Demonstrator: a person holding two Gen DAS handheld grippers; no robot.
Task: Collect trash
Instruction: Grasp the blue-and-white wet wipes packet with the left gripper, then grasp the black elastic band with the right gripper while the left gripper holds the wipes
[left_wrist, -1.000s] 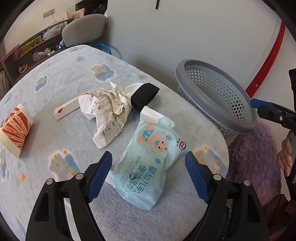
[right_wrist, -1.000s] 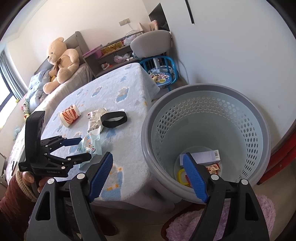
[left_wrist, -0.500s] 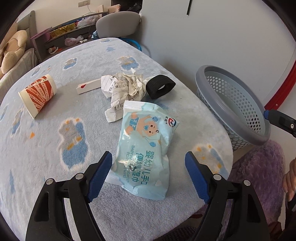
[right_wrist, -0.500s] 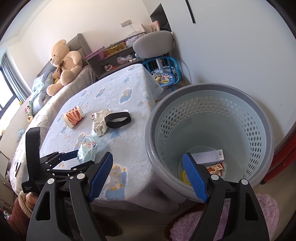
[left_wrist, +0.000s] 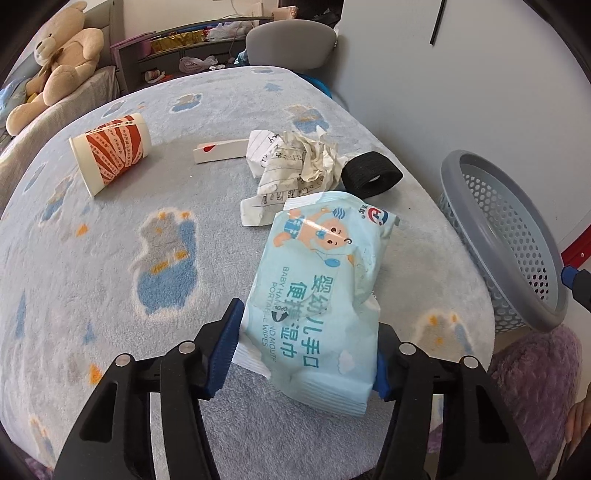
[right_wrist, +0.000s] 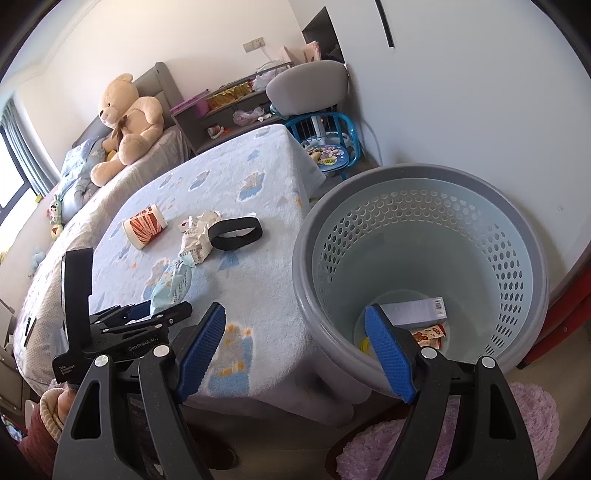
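The left gripper (left_wrist: 306, 347) has just been closing its fingers (left_wrist: 225, 343) on the wipes packet (left_wrist: 325, 288): the two blue pads stand about halfway in, one against each long edge of the packet's near end, and the film bulges between them, so it looks gripped or very nearly so. Whether the packet is off the counter (left_wrist: 110, 258) yet I cannot tell; its far end tilts up and looks raised above the blanket.

Taking the packet as the landmark: just beyond it lies a crumpled sheet of paper (left_wrist: 295, 162), touching or nearly touching the packet's far corner. Beside the paper, toward the basket, sits a black band (left_wrist: 371, 177). Beyond the paper, on the other side, is a small white strip (left_wrist: 219, 151), and well off to the left of the packet a paper cup (left_wrist: 110, 151) lies on its side.

The right gripper (right_wrist: 295, 350) hangs over the near rim of the basket (right_wrist: 424, 177) with its fingers wide apart and nothing between them. The basket stands against the counter's edge, to the right of the packet.

Down in the basket lie a white box (right_wrist: 417, 312), a small printed wrapper (right_wrist: 430, 332) and something yellow, so some trash is already collected. I judge the job to be less than half done: the packet is being picked up now, and the paper, band, strip and cup remain on the counter.
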